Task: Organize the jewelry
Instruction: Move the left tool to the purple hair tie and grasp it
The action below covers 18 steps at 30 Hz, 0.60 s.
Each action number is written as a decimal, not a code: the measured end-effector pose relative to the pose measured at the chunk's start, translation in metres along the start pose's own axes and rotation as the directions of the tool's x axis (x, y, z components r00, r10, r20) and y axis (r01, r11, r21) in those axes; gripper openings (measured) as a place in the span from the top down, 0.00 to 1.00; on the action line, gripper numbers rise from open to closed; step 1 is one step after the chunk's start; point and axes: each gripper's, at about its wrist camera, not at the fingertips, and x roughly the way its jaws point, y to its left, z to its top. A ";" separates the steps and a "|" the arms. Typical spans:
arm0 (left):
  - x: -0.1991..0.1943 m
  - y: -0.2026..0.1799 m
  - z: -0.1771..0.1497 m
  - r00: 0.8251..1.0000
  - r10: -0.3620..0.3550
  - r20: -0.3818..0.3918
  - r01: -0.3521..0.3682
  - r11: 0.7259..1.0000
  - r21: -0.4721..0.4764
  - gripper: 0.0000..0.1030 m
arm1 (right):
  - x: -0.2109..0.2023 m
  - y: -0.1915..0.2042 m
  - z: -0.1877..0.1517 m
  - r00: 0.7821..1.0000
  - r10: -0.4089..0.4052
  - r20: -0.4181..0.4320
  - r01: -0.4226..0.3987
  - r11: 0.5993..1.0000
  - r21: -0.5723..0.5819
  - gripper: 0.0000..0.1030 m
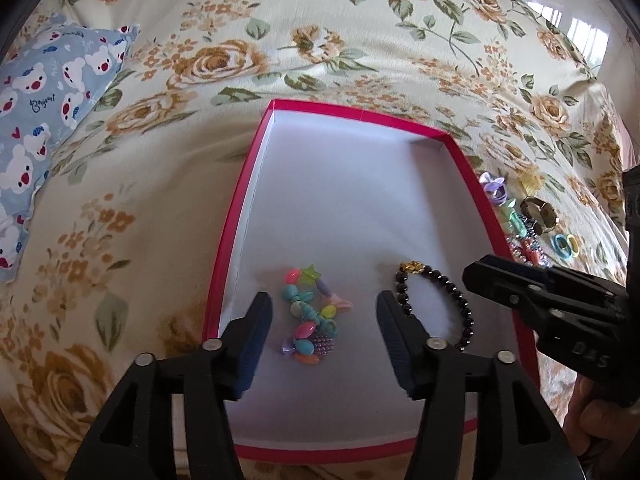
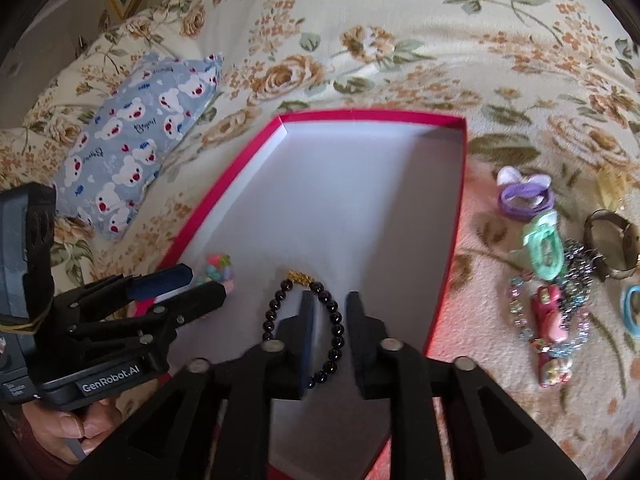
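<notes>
A red-rimmed box (image 1: 236,208) with a white floor lies on the floral bedspread; it also shows in the right wrist view (image 2: 452,232). Inside lie a colourful bead bracelet (image 1: 310,316) and a black bead bracelet (image 1: 440,304) with a gold charm. My left gripper (image 1: 324,312) is open, its fingers on either side of the colourful bracelet, which lies on the floor. My right gripper (image 2: 329,312) is open a little above the black bracelet (image 2: 304,320), whose right side lies between the fingers. Both bracelets rest on the box floor.
To the right of the box lie loose pieces: a purple hair tie (image 2: 524,196), a green clip (image 2: 544,248), a red clip with bead strands (image 2: 552,332), a bangle (image 2: 612,240) and blue hair ties (image 1: 564,244). A blue bear-print pillow (image 1: 44,120) lies at the left.
</notes>
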 end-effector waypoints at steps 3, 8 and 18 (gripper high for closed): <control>-0.009 -0.002 -0.001 1.000 -0.008 0.017 0.008 1.000 -0.004 0.40 | -0.017 -0.006 0.002 0.999 0.005 0.039 -0.005 1.000 0.019 0.59; -0.021 -0.007 -0.001 0.999 -0.024 0.035 0.024 1.000 -0.001 0.38 | -0.047 -0.022 0.003 0.995 -0.022 0.097 0.016 0.998 0.054 0.59; -0.031 -0.033 0.008 0.997 -0.060 0.049 0.058 0.997 0.046 0.37 | -0.085 -0.069 -0.004 0.984 -0.108 0.140 0.087 0.985 0.148 0.59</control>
